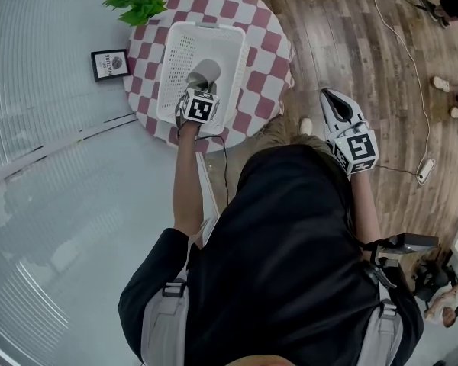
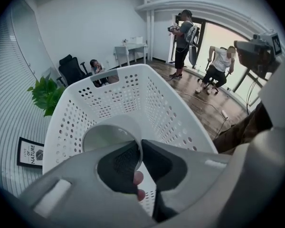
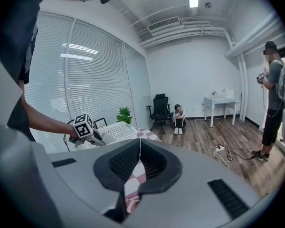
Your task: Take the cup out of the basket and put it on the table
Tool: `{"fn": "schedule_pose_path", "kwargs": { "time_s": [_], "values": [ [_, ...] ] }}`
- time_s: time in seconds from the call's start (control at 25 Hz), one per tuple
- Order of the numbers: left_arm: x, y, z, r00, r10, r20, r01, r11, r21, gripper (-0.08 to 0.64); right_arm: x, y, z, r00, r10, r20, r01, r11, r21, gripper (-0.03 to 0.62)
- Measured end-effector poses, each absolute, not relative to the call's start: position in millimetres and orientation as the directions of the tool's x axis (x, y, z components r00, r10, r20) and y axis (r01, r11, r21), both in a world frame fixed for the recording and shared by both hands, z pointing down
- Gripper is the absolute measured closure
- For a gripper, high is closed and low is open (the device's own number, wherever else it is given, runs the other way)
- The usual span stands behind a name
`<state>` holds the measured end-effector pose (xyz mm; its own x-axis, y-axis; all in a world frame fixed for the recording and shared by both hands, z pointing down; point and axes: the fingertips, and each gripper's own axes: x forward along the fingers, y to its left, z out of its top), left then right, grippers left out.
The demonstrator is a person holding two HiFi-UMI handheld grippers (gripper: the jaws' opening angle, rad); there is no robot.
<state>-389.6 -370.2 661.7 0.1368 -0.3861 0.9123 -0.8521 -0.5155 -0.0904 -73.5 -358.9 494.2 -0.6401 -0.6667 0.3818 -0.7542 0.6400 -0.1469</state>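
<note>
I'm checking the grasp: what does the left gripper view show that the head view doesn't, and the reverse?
Only the left gripper view: the jaws of the left gripper shut on the rim of the cup, its open mouth facing the camera. Only the head view: the checkered table under the basket. Both: the white basket, the plant and the framed picture.

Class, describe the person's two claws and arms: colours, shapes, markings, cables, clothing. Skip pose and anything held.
The left claw and right claw have pale grey plastic bodies with dark ribbed pads. Each carries a cube with black-and-white square markers: left cube, right cube. A thin black cable trails from the left one. The person wears a black short-sleeved top.
</note>
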Motion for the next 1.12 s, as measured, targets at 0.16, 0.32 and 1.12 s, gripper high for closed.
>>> {"fn": "schedule_pose_path", "kwargs": {
  "time_s": [0.16,0.32,1.12],
  "values": [
    [-391,-370,652,0.141,-0.428,0.893,-0.863,-0.495,-0.101,0.534,-79,-362,492,-0.652,-0.661,0.372,-0.744,0.652,-0.146,0.58],
    [-389,-366,644,0.146,-0.471,0.87,-0.881,-0.463,-0.102,0.534,-81,-361,492,-0.664,-0.651,0.368,-0.732,0.667,-0.141,0.58],
    [-389,-343,604,0.127,-0.68,0.722,-0.944,-0.306,-0.123,0.533,-106,-354,488,-0.749,-0.578,0.325,-0.644,0.751,-0.147,0.58]
  ]
}}
